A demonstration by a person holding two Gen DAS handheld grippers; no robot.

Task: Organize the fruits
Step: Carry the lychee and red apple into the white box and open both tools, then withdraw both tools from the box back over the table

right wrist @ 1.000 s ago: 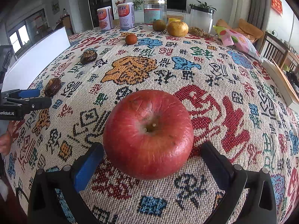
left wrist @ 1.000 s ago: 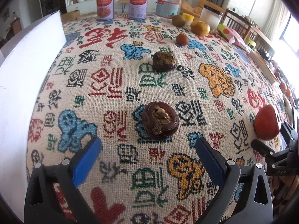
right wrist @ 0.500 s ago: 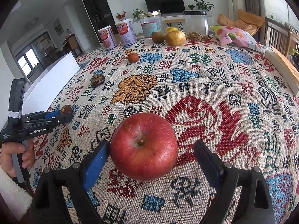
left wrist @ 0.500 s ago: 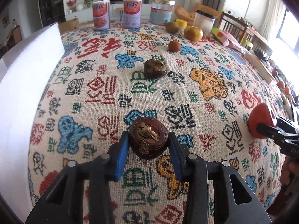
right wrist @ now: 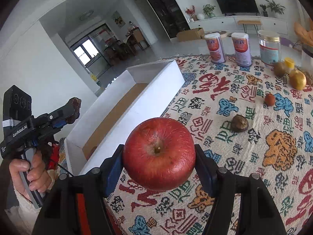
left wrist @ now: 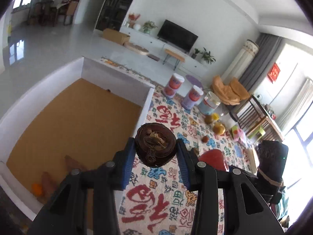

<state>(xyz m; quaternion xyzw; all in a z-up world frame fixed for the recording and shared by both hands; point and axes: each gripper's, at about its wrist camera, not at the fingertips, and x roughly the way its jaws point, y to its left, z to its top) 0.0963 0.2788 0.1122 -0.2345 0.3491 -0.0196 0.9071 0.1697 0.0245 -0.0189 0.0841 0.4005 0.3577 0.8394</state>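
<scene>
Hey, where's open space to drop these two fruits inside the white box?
Most of the white box's brown floor is bare, from its far wall down through the middle. The near corner is crowded: a small orange fruit and brown pieces lie there.

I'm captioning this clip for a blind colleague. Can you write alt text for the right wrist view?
The right gripper holds a red apple above a patterned tablecloth. To the left, the left gripper holds a dark brown fruit beside an open white box. Three fruits and three jars sit farther back.
</scene>
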